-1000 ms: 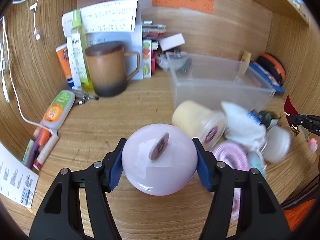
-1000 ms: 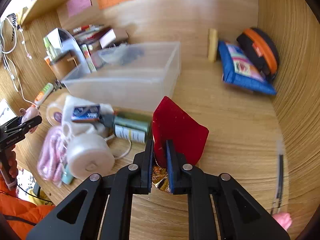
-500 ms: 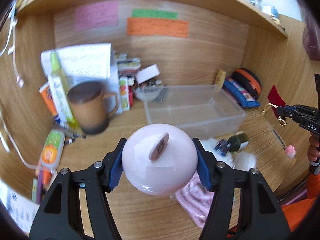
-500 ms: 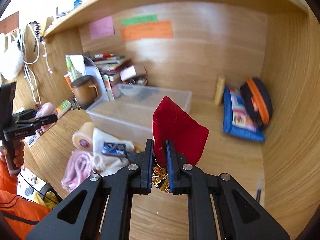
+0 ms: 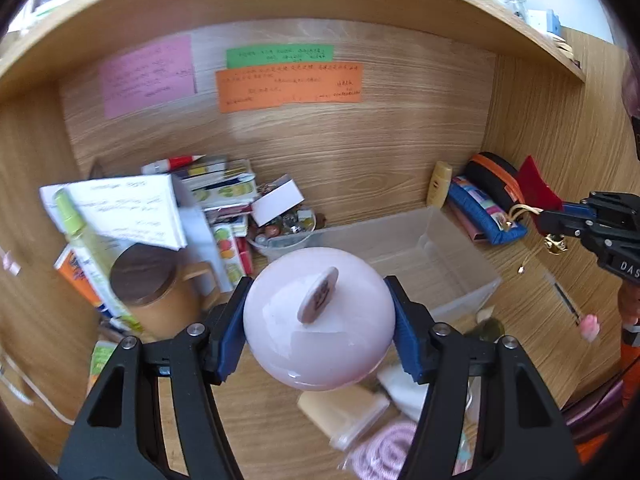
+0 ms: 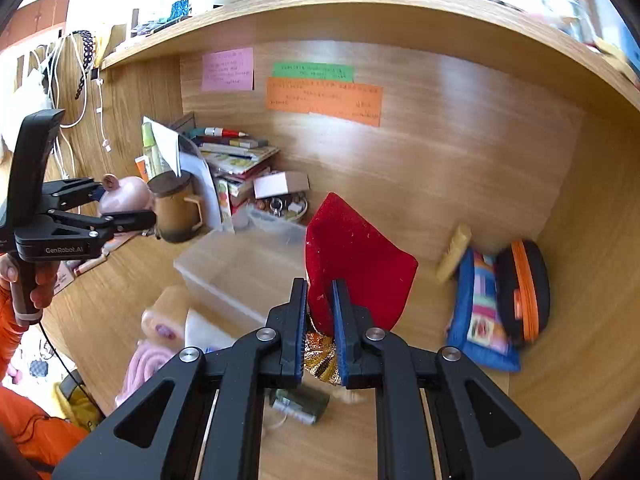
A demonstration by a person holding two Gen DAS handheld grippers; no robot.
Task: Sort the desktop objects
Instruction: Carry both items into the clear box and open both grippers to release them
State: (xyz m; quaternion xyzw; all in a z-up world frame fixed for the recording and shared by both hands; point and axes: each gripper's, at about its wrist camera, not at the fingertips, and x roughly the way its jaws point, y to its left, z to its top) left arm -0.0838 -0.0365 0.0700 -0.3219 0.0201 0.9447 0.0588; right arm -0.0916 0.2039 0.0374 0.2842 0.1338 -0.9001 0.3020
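My left gripper (image 5: 319, 312) is shut on a round pink jar (image 5: 316, 328) with a small ear-like knob, held well above the desk; it also shows in the right wrist view (image 6: 124, 198). My right gripper (image 6: 320, 300) is shut on a red velvet pouch (image 6: 356, 260) with gold trim, held in the air; it shows at the right in the left wrist view (image 5: 534, 188). A clear plastic bin (image 5: 400, 256) stands open on the desk below and ahead of both grippers, also in the right wrist view (image 6: 240, 268).
A brown mug (image 5: 148, 296), bottles, papers and stacked books (image 5: 216, 188) crowd the back left. A blue pouch (image 6: 480, 312) and black-orange case (image 6: 524, 284) lie at the right. Rolls, a pink cord (image 5: 384, 448) and a small bottle lie in front of the bin.
Both grippers have risen and tilted up from the desk with their loads, so the back wall and shelf now fill more of both views. Both grips are unchanged.
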